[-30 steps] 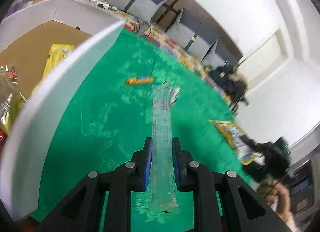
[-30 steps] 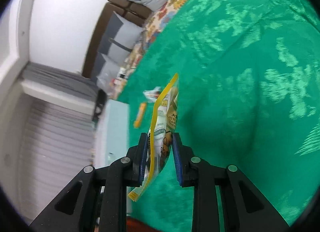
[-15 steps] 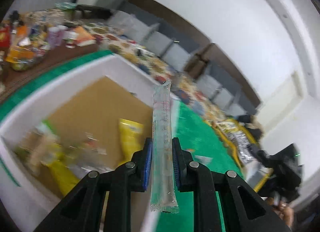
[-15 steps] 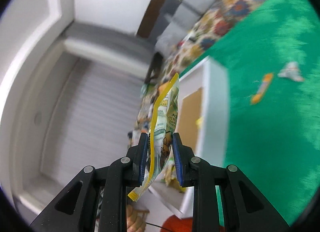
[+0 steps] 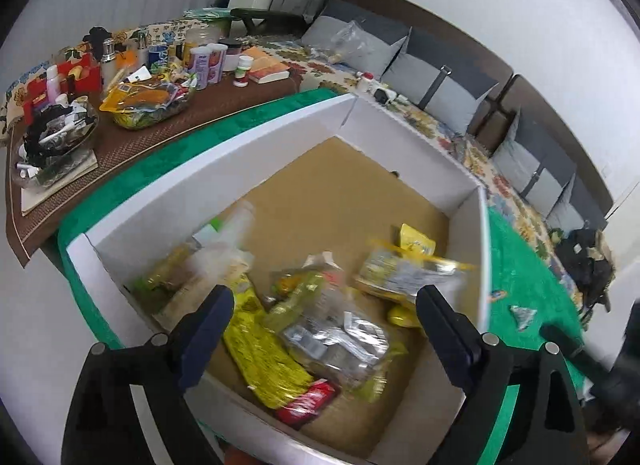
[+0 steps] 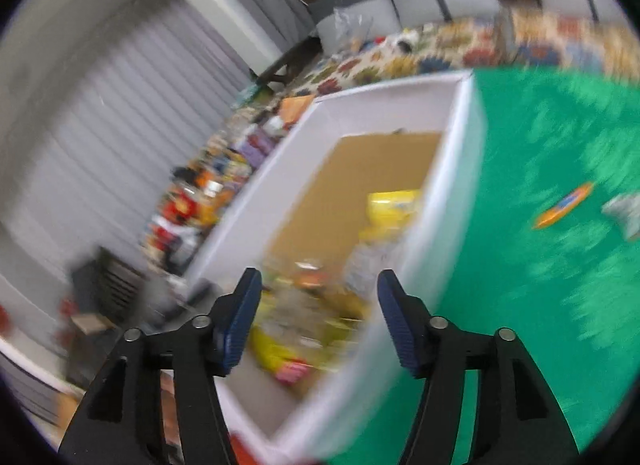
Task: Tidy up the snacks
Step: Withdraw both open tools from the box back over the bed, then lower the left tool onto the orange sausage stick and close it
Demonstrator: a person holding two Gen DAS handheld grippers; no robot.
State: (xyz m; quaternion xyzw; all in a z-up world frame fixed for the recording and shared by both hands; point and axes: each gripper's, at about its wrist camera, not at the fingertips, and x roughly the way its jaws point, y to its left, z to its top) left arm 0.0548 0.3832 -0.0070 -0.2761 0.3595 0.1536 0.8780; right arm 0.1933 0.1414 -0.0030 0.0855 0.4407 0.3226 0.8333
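Both claws opening, packets dropped into box [image 5: 400, 133]

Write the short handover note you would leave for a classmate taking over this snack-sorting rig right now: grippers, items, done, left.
Left gripper: jaws opening, nothing between them, above the white box.
Right gripper: jaws opening, empty, over the same box.
Done: a pile of snack packets lies in the box.
Left: orange packet and silver wrapper remain on the green cloth, outside the box.
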